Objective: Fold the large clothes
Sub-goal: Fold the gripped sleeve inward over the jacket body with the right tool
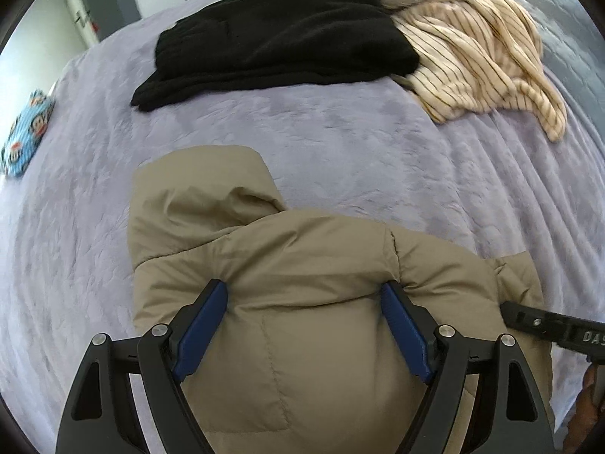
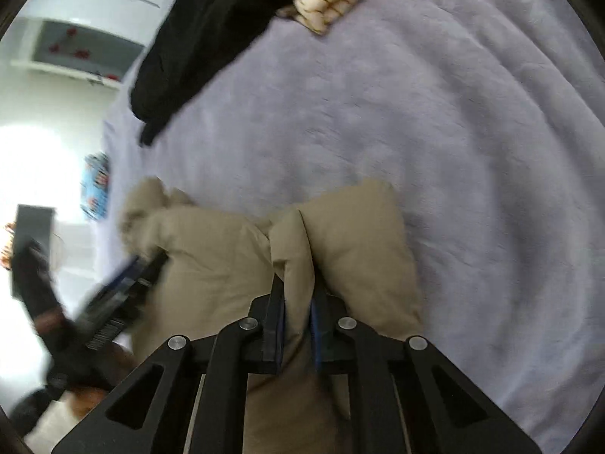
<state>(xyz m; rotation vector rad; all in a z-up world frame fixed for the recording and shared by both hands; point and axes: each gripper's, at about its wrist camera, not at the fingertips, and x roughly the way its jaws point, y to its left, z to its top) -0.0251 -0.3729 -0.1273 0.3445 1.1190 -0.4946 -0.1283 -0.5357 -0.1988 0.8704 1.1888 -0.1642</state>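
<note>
My right gripper (image 2: 298, 302) has its fingers pinching a fold of the tan puffer jacket (image 2: 227, 257). My left gripper (image 1: 306, 295) holds its fingers spread wide over the jacket's back. The jacket lies on the lavender bed (image 1: 340, 143), well apart from a black garment (image 1: 280, 38) and striped garment (image 1: 476, 60).

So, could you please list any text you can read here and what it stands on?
"DAS": white letters on the right hand-held gripper, cut off at the frame edge.
Blue cushion: cartoon print, no legible words.
Left hand-held gripper: a white label, too blurred to read.
</note>
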